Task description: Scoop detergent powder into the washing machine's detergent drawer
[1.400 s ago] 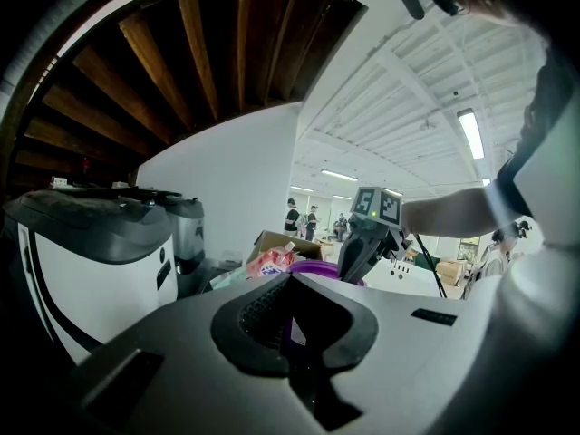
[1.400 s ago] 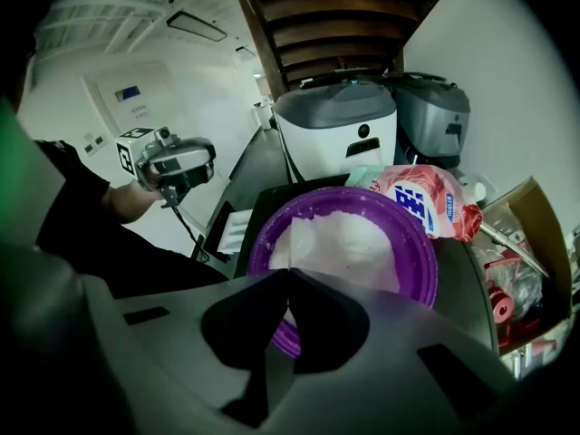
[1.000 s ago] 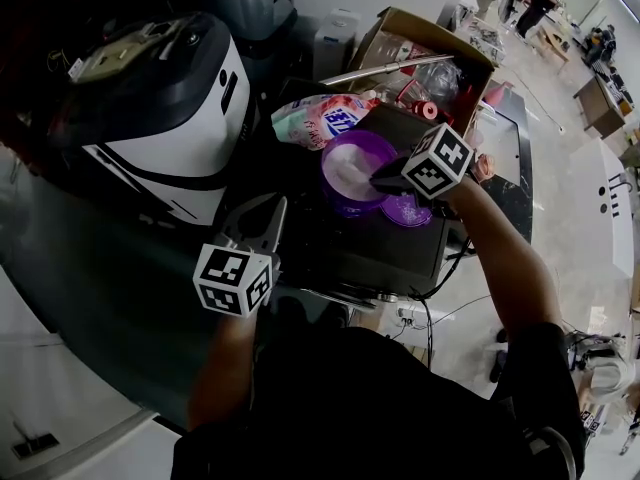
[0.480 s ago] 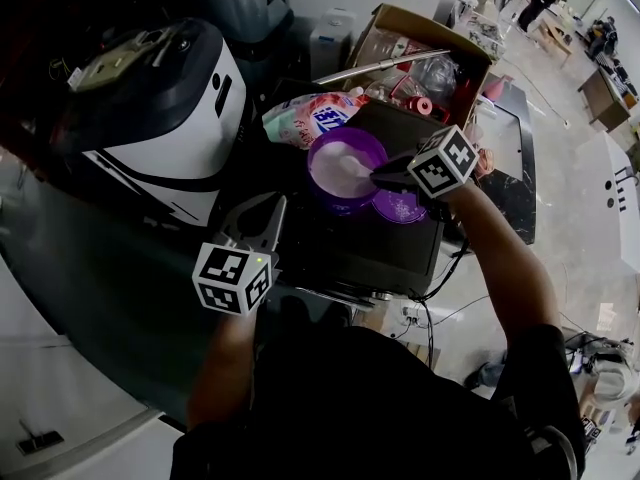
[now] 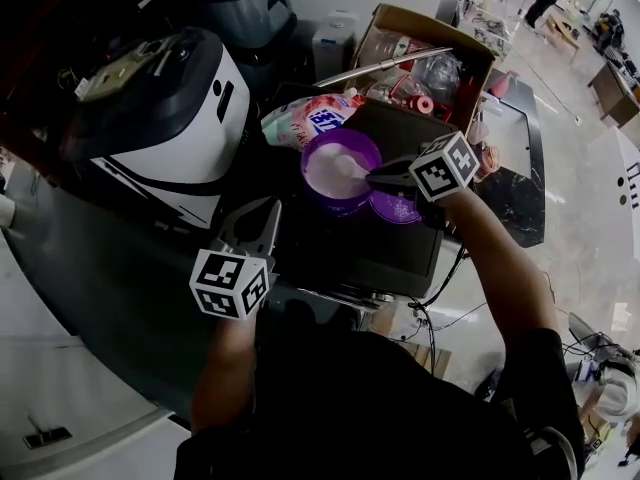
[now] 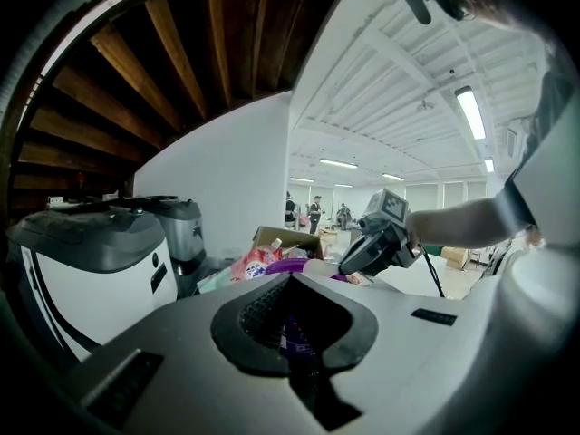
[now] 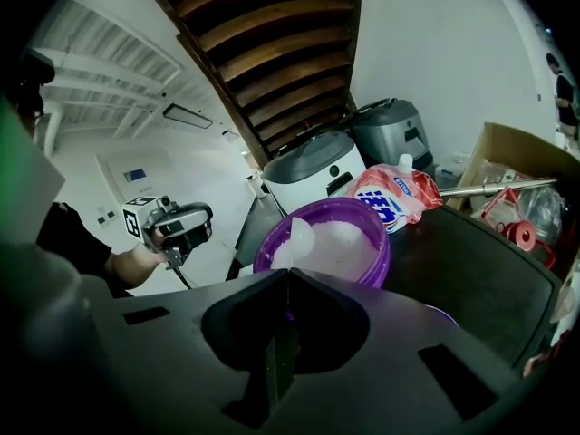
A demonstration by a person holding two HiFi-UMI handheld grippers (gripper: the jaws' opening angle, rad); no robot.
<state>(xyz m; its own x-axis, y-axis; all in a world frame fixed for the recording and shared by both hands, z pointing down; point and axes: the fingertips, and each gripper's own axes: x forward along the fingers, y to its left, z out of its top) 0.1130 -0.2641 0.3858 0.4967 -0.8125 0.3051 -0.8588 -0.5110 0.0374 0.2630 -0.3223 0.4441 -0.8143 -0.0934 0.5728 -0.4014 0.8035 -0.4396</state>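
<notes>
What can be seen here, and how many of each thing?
bowl: one, purple, on the black top
powder: white, in the bowl
lid: one, purple, right of the bowl
scoop: one, pale, over the powder
detergent bag: one, pink and white, behind the bowl
cardboard box: one, brown, at the back
machine: one, white with dark lid, left
grey appliance: one, behind the machine
left tongs: shut, empty, near the front
right tongs: shut on the scoop
</notes>
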